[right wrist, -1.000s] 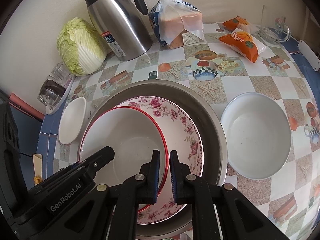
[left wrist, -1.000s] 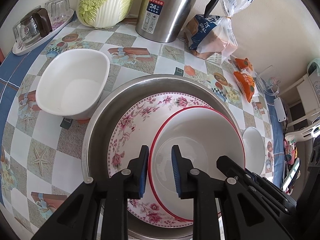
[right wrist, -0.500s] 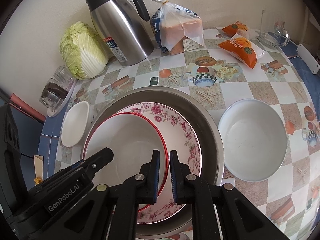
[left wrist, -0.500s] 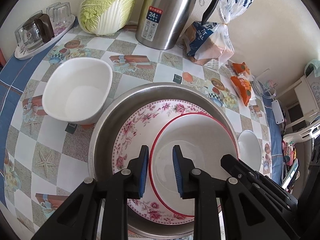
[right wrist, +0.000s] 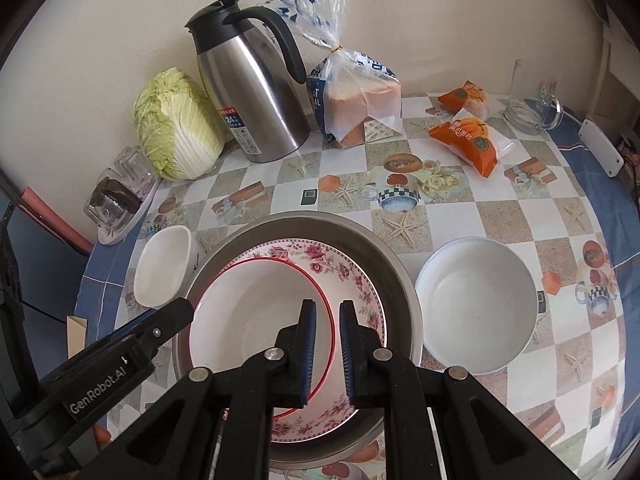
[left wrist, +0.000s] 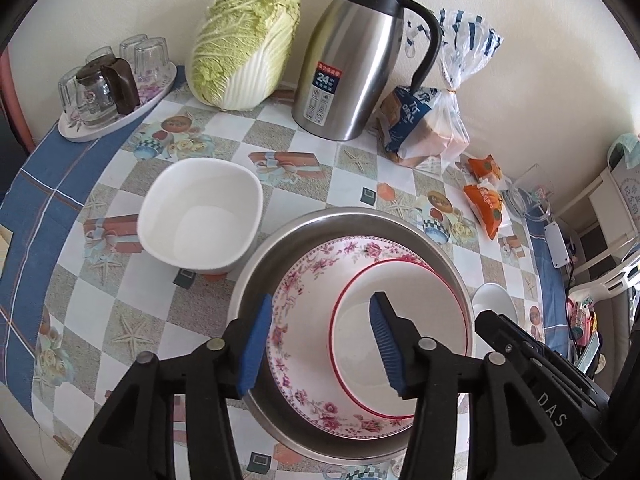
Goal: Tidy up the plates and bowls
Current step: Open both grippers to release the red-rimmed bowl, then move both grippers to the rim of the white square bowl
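A steel basin (left wrist: 256,276) (right wrist: 400,280) holds a floral plate (left wrist: 304,300) (right wrist: 352,280) with a red-rimmed white bowl (left wrist: 400,312) (right wrist: 256,312) nested in it. My left gripper (left wrist: 320,340) is open, raised above the stack's left side, holding nothing. My right gripper (right wrist: 327,354) hovers over the red-rimmed bowl's right rim with its jaws slightly apart, the rim showing in the gap. A squarish white bowl (left wrist: 200,216) (right wrist: 162,266) sits left of the basin. A round white bowl (right wrist: 476,304) (left wrist: 494,304) sits to its right.
Along the wall stand a cabbage (left wrist: 244,40), a steel thermos jug (left wrist: 356,60), a bagged loaf (left wrist: 424,124), orange snack packs (right wrist: 468,136), a glass mug (right wrist: 532,100) and a tray of glasses (left wrist: 108,88). The table edge curves off on both sides.
My left gripper has opened wide and both grippers have pulled back and up from the stack. The right jaws have parted a little. The dishes have not moved.
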